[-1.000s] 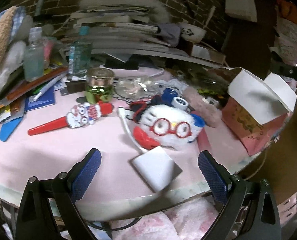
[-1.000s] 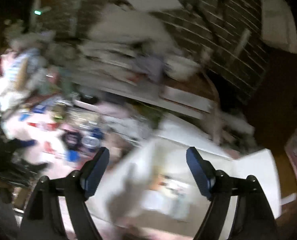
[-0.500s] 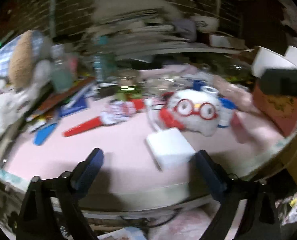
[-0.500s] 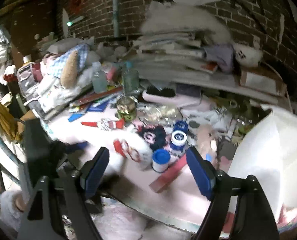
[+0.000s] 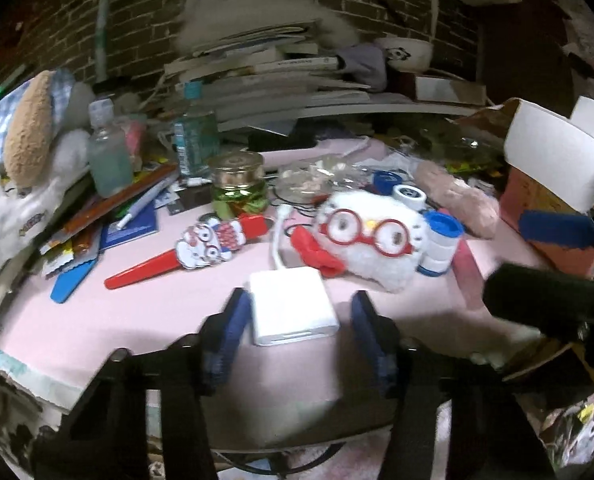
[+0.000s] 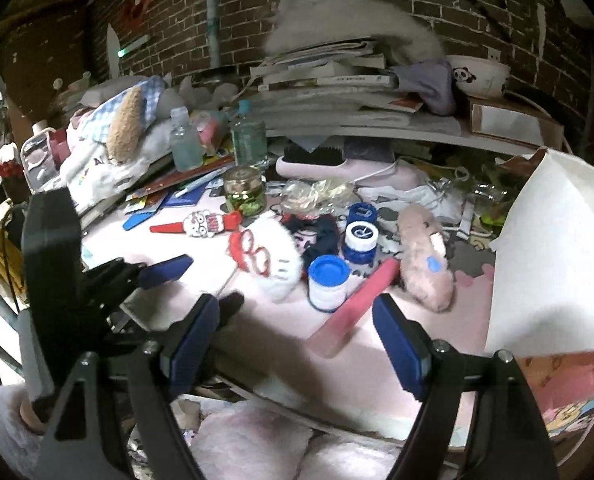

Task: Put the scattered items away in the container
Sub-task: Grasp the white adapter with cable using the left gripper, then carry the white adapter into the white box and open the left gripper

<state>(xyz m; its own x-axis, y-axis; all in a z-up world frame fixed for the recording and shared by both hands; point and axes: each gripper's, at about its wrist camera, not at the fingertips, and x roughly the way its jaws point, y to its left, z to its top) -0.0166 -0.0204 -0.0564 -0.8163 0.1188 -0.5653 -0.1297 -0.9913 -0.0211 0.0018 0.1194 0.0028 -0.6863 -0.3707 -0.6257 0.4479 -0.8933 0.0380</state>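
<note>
A white square adapter (image 5: pixel 293 307) with a short cable lies on the pink table (image 5: pixel 145 308) near its front edge. My left gripper (image 5: pixel 297 336) is open, its blue pads on either side of the adapter without touching it. Behind the adapter lies a white plush with red glasses (image 5: pixel 371 240), a blue-capped white jar (image 5: pixel 441 246) and a red cartoon clip (image 5: pixel 201 246). The pink box with white flaps (image 5: pixel 553 184) stands at the right. My right gripper (image 6: pixel 297 344) is open and empty over the front edge, near a pink stick (image 6: pixel 353 308) and the jar (image 6: pixel 328 282).
A green glass jar (image 5: pixel 239 190), two bottles (image 5: pixel 109 152), pens and cards crowd the back left. Stacked books (image 5: pixel 273 80) and a bowl (image 6: pixel 479 76) sit on a shelf behind. A pink furry plush (image 6: pixel 425 258) lies by the box (image 6: pixel 553 264).
My left gripper has moved forward and narrowed around the white adapter. My right gripper has swung left from the box to face the table.
</note>
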